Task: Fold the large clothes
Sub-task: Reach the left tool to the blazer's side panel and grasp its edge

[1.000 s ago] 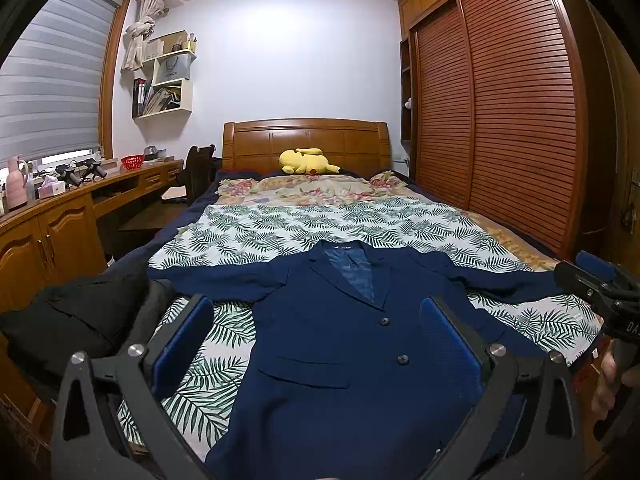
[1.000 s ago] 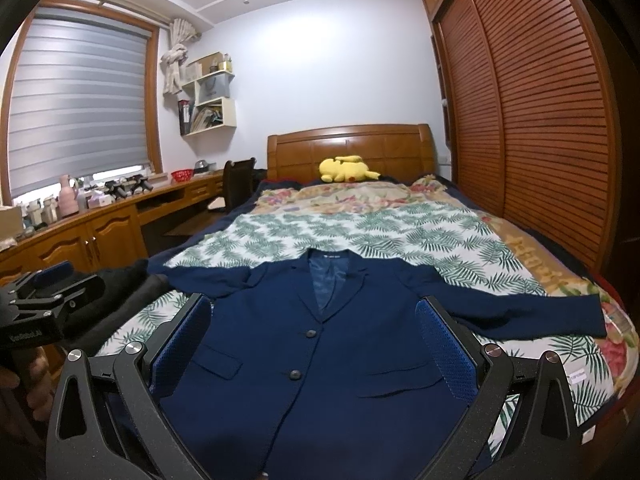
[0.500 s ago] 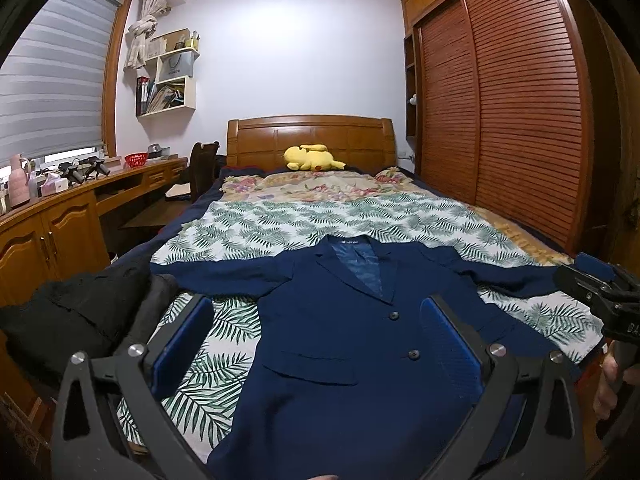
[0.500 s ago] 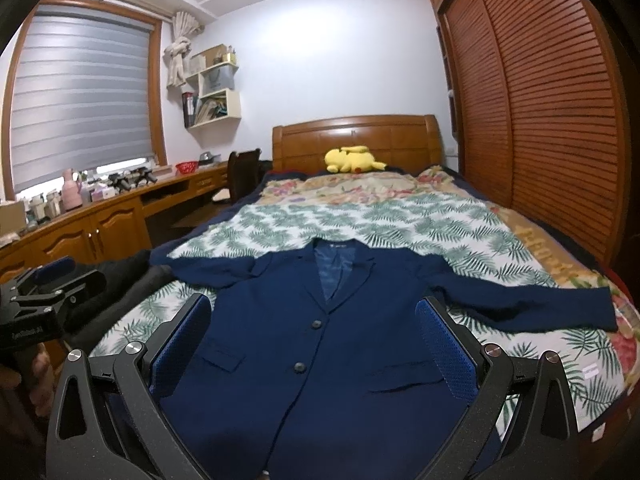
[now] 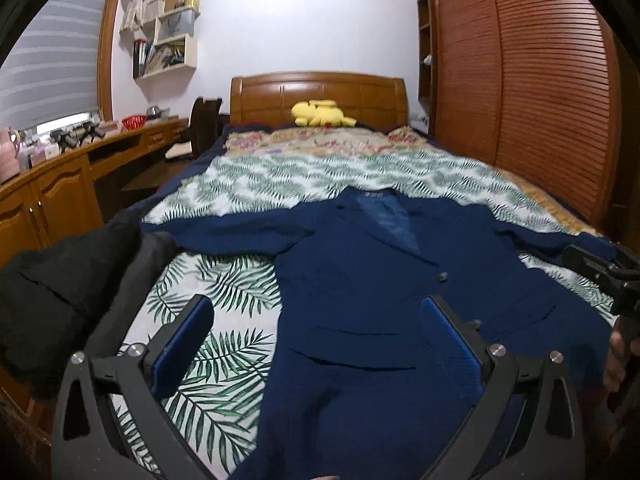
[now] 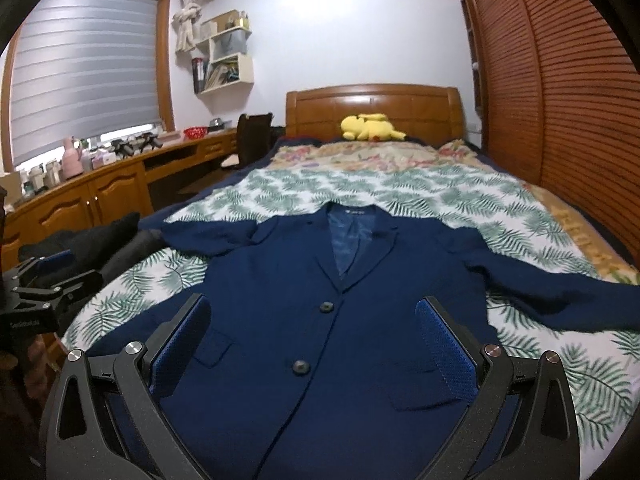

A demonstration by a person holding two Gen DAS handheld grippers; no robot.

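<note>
The navy jacket (image 6: 312, 320) lies flat, buttoned, sleeves spread on the bed (image 6: 400, 184); no fold made yet; left gripper (image 5: 316, 340) and right gripper (image 6: 312, 340) both gape apart, holding nothing

A yellow plush toy (image 6: 370, 126) rests against the wooden headboard (image 6: 374, 110) of a bed (image 6: 400, 192) spread with a leaf-print cover. Louvred wardrobe doors (image 6: 560, 92) line one wall; a cluttered wooden counter (image 6: 112, 176) runs beneath the shaded window (image 6: 84, 68), with wall shelves (image 6: 226, 58) beside it.
</note>
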